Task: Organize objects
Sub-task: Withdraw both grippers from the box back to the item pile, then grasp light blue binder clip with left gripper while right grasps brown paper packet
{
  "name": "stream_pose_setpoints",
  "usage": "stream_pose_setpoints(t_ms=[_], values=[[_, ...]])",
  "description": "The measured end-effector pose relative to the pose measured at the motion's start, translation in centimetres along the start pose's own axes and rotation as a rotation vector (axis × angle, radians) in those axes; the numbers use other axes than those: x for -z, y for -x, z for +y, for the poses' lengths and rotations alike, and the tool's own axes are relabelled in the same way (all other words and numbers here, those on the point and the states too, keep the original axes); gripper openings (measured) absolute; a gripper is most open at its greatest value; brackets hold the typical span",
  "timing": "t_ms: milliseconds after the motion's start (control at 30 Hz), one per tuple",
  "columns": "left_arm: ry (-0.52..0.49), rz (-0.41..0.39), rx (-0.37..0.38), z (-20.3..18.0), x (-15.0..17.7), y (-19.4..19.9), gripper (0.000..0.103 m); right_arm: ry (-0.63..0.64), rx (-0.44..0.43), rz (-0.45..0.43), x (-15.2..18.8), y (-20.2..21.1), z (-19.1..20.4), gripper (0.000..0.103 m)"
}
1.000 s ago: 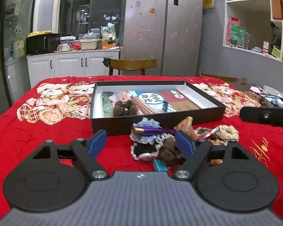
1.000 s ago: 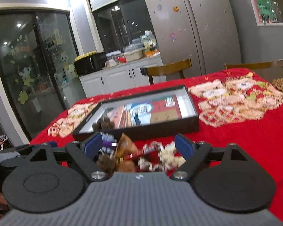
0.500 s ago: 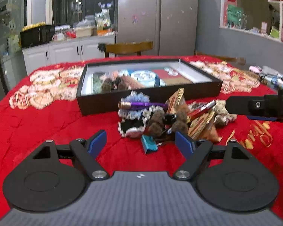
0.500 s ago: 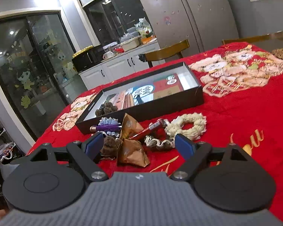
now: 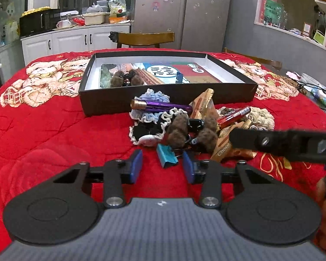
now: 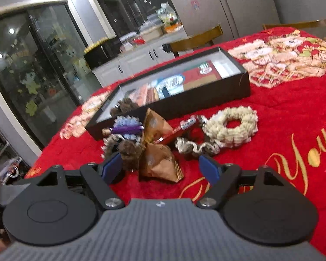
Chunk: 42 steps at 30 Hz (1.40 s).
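Observation:
A pile of small objects lies on the red cloth in front of a shallow black box. It holds a purple tube, a red tube, brown fuzzy balls, gold snack packets, a teal binder clip and a cream scrunchie. The box holds brown fuzzy balls and a blue clip. My left gripper is open around the near end of the teal clip, not gripping it. My right gripper is open around a gold packet; it also shows at the right of the left wrist view.
Wooden chairs stand behind the table, with white cabinets and a grey fridge beyond. Cables and small items lie at the table's far right edge. The red cloth covers the table.
Both grippers have pulled back and tilted down onto the pile. The left jaws have narrowed around the teal clip. The right gripper has moved in over the gold packet.

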<state>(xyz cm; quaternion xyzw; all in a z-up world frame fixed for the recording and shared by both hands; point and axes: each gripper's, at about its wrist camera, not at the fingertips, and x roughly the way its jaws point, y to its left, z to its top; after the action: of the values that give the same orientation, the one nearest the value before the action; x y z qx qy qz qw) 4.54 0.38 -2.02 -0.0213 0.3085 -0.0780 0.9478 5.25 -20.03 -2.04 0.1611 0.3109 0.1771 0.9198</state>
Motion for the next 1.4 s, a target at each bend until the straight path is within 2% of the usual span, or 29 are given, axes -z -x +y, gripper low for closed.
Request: stream_pose_setpoints(t_ms=[100,200,300,433,667,1400], values=[[0.004,0.0,0.003,0.0,-0.1,-0.1,0.036,0.001,0.019,0.003,0.2,-0.5,0.0,0.083],[0.005,-0.003,0.006,-0.2,-0.2,-0.3,0.027,0.012,0.04,0.0,0.2,-0.8,0.3,0.07],[0.008,-0.004,0.003,-0.3,-0.2,-0.5,0.027,0.044,0.066,-0.007,0.4,-1.1,0.8,0.063],[0.016,-0.008,0.003,-0.2,-0.2,-0.4,0.025,0.082,0.083,-0.008,0.6,-1.2,1.5,0.045],[0.001,-0.018,-0.021,-0.5,0.0,0.1,0.025,0.073,0.077,-0.005,0.8,-0.8,1.5,0.041],[0.064,-0.029,-0.061,0.8,0.8,2.2,0.025,0.022,0.068,-0.014,1.4,1.8,1.3,0.041]])
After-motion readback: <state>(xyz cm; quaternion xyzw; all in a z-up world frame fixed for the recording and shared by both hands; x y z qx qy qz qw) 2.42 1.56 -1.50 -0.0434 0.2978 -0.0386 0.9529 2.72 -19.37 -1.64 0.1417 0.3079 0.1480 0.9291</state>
